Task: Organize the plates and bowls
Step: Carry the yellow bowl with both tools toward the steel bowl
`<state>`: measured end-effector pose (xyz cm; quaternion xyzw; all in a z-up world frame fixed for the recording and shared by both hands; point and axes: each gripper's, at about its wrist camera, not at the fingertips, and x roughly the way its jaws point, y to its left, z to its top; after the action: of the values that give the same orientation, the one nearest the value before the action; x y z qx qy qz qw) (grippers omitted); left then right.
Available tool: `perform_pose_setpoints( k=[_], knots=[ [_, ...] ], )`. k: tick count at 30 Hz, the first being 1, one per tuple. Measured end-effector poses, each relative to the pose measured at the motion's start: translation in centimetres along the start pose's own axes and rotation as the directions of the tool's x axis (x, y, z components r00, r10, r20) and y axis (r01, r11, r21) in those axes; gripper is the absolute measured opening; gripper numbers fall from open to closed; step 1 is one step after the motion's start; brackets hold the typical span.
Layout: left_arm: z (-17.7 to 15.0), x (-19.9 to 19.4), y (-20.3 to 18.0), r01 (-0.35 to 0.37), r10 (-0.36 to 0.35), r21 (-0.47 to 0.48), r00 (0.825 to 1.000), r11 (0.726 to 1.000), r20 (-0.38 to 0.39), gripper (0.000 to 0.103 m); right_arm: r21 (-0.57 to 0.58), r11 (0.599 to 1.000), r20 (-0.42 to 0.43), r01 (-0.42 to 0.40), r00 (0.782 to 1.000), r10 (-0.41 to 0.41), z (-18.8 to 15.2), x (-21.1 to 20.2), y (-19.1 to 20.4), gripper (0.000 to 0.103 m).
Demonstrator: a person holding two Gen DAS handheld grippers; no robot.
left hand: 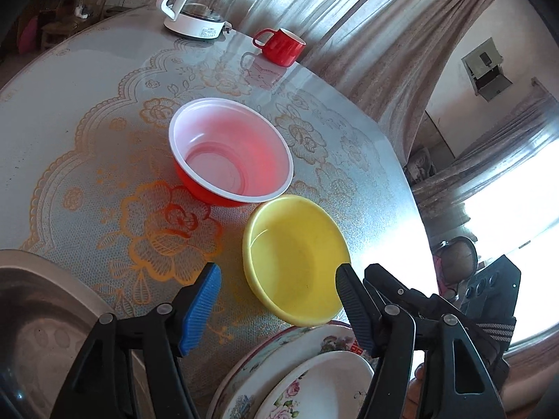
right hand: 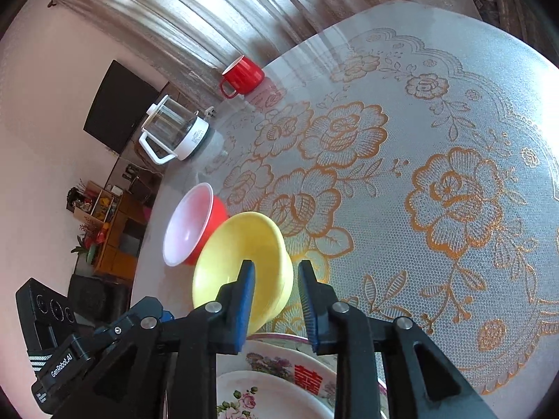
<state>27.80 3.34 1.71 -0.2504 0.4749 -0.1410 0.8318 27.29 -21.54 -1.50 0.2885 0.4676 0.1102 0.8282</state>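
A yellow bowl sits near the table's front, its near side over the rim of a floral basin that holds a floral plate. Behind it stands a red bowl with a white inside. My left gripper is open wide, and the yellow bowl lies partly between its fingers, untouched by the left pad. My right gripper straddles the yellow bowl's wall, one finger inside and one outside. A gap shows at the outer pad, so it is open. The red bowl is just beyond.
A steel basin sits at the near left. A red mug and a glass kettle stand at the far table edge by the curtain. The flowered tablecloth spreads to the right of the bowls.
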Motion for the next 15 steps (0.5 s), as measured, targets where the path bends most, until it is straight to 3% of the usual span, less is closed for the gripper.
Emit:
perform_pose_setpoints(
  k=[3,4,5,7,10,15],
  knots=[
    [0.0,0.7,-0.7,-0.007,0.007,0.041,1.0,0.999,-0.002,0.064,-0.007,1.0,-0.011,-0.005,1.0,0.005,0.3,0.7,0.4,0.026],
    [0.0,1.1,-0.8,0.003,-0.002,0.043,1.0,0.999,-0.019,0.054,-0.008,1.0,-0.015,0.0,1.0,0.0,0.5,1.1,0.5,0.026],
    [-0.1,1.4,-1.0,-0.006,0.008,0.047,0.999,0.999,-0.031,0.051,-0.012,1.0,-0.019,0.011,1.0,-0.011,0.5,1.4,0.6,0.026],
    [-0.4,1.6,-1.4,-0.029,0.031,0.087,0.999,0.996,-0.02,0.044,-0.03,0.999,-0.03,0.042,0.999,-0.043,0.5,2.0,0.5,0.016],
    [-0.6,1.6,-1.7,0.004,-0.002,0.095,1.0,0.995,-0.021,0.042,-0.029,0.997,-0.014,0.07,0.997,-0.071,0.3,1.7,-0.1,0.007],
    [-1.4,1.3,-3.3,0.075,-0.072,0.145,0.997,0.987,-0.03,0.042,-0.013,0.999,0.013,0.038,0.999,-0.038,0.2,0.1,-0.7,0.006]
  ],
)
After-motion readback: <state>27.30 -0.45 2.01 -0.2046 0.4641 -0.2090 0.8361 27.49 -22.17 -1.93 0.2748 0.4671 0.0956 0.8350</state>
